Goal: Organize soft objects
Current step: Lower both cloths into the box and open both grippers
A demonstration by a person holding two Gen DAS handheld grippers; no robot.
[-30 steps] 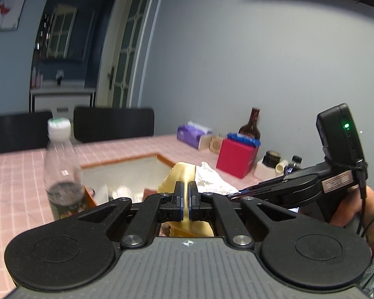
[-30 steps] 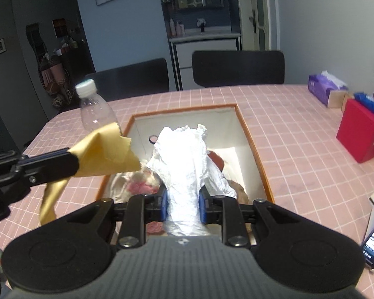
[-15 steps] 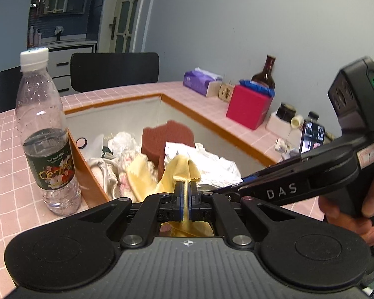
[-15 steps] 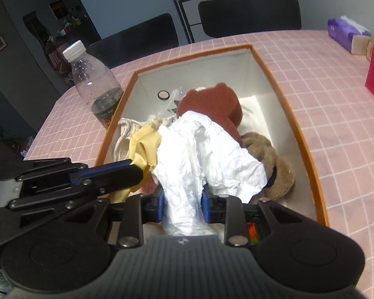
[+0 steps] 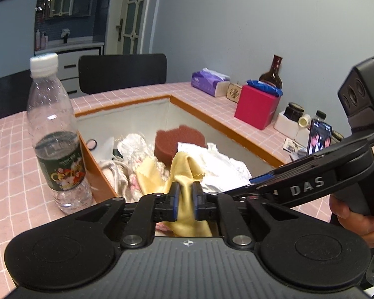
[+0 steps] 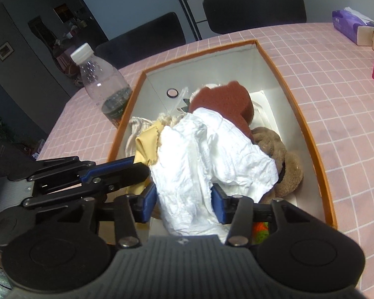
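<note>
Pose, left: my left gripper (image 5: 185, 200) reaches low over the near end of the orange-rimmed box (image 6: 309, 134), fingers pointing into it. Its jaws stand slightly parted with the yellow cloth (image 5: 184, 172) running between them; whether the pads still press the cloth I cannot tell.

Pose, right: my right gripper (image 6: 184, 203) comes in just beside the left one, over the same near end. Its jaws are spread fairly wide around the white cloth (image 6: 207, 154), which bulges between the blue pads (image 6: 218, 208); a firm hold cannot be confirmed. My right hand (image 5: 359, 219) wraps the handle at the edge of the left view.

Contents of box, counted:
- one yellow cloth, draped on the left side of the pile;
- one white cloth, crumpled, on top at centre;
- one brown sponge (image 6: 227, 101), behind the white cloth and touching it;
- one tan plush toy (image 6: 284, 164), against the right wall, partly under the white cloth;
- one pale patterned fabric (image 5: 134, 149), bunched at the left wall.

On the pink checked table (image 6: 336, 79), outside the box:
- one plastic bottle (image 5: 56, 134), upright, just beside the left wall;
- one purple tissue pack (image 5: 209, 83);
- one red box (image 5: 256, 106);
- one dark glass bottle (image 5: 273, 73);
- one phone (image 5: 319, 140), propped, screen lit.

Behind the table: two black chairs (image 6: 254, 6).
</note>
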